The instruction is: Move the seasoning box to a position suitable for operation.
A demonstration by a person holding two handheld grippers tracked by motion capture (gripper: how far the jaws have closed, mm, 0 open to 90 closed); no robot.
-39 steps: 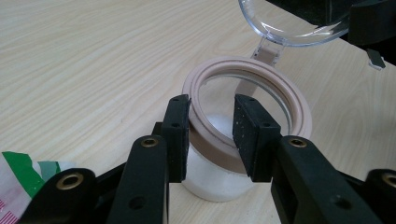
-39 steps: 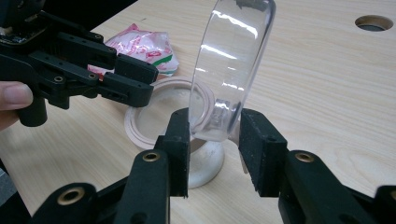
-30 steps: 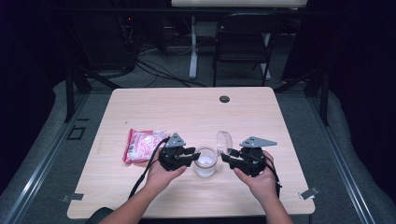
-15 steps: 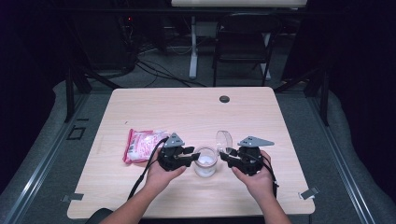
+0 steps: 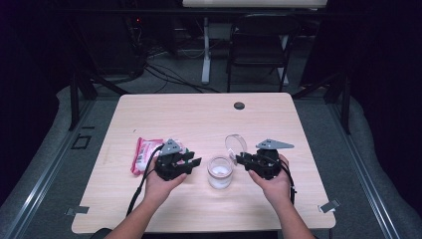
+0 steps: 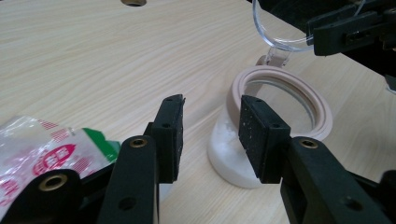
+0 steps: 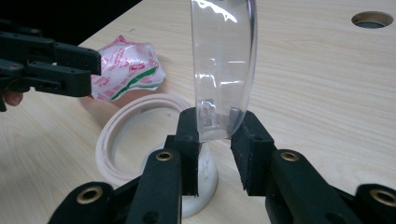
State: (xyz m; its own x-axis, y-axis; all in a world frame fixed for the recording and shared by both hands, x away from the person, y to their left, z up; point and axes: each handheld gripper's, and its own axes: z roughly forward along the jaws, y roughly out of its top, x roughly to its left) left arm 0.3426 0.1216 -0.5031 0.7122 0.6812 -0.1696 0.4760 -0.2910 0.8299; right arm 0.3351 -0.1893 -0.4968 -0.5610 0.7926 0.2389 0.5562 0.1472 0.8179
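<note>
My right gripper point(image 7: 215, 135) jaws have just been closing, now pinching the clear hinged lid point(image 7: 223, 65), swung upright. Left gripper point(image 6: 210, 135), jaws opening, empty, sits beside the jar point(image 5: 219, 172) mid-table. I'd say lid is open; powder inside and packet point(image 5: 145, 153) untouched

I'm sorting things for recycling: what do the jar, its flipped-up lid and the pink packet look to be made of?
The jar looks like clear glass or hard plastic, smooth-walled, with white powder showing through, and a matte beige ring, probably rubber or silicone, at its mouth. The lid is clear and glossy, with sharp highlights; glass or acrylic, hard to tell. The packet seems thin plastic film, crinkled, shiny and printed.
</note>
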